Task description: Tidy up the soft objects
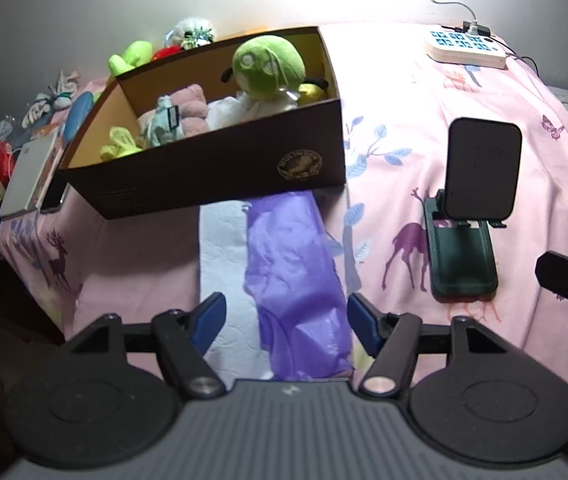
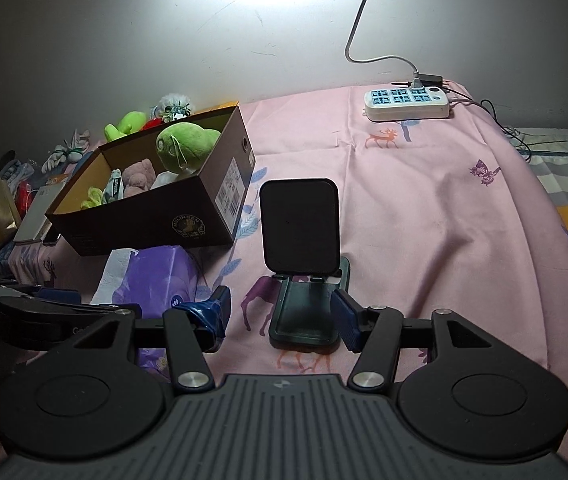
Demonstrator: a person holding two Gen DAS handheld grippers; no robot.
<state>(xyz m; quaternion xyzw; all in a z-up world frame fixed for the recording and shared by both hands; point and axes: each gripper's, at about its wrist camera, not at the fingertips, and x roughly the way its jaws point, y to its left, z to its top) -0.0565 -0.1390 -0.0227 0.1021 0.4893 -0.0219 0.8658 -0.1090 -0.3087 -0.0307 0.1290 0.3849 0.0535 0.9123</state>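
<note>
The left gripper [image 1: 286, 326] sits low over a pink bedsheet [image 1: 412, 160], its two blue-tipped fingers spread wide apart with nothing held. Between and beneath them lies a purple tissue pack [image 1: 296, 280], flat on the sheet, with a white quilted edge along its left side. It runs away from the gripper and its far end meets the near wall of a dark brown cardboard box [image 1: 219, 168].

The box stands open at the far left of the bed. Inside it are soft toys: a green round-headed plush [image 1: 267, 64] at the right end, a pink plush [image 1: 193, 108] in the middle, and a yellow-green one [image 1: 117, 146] at the near left corner. More toys, one bright green [image 1: 129, 56], lie behind the box against the wall.

The right gripper [image 2: 281, 316] is also low and level over the sheet, to the right of the left one, fingers likewise parted and holding nothing. Directly between and just beyond its fingers stands a black folding phone stand [image 2: 302, 264], its back plate raised upright over a dark base. The left gripper's black body shows at the left edge of this view, beside the tissue pack.

At the far right of the bed rests a white power strip [image 2: 406, 103] with a cable rising up the wall. Books and packets crowd the far left edge beyond the box.
</note>
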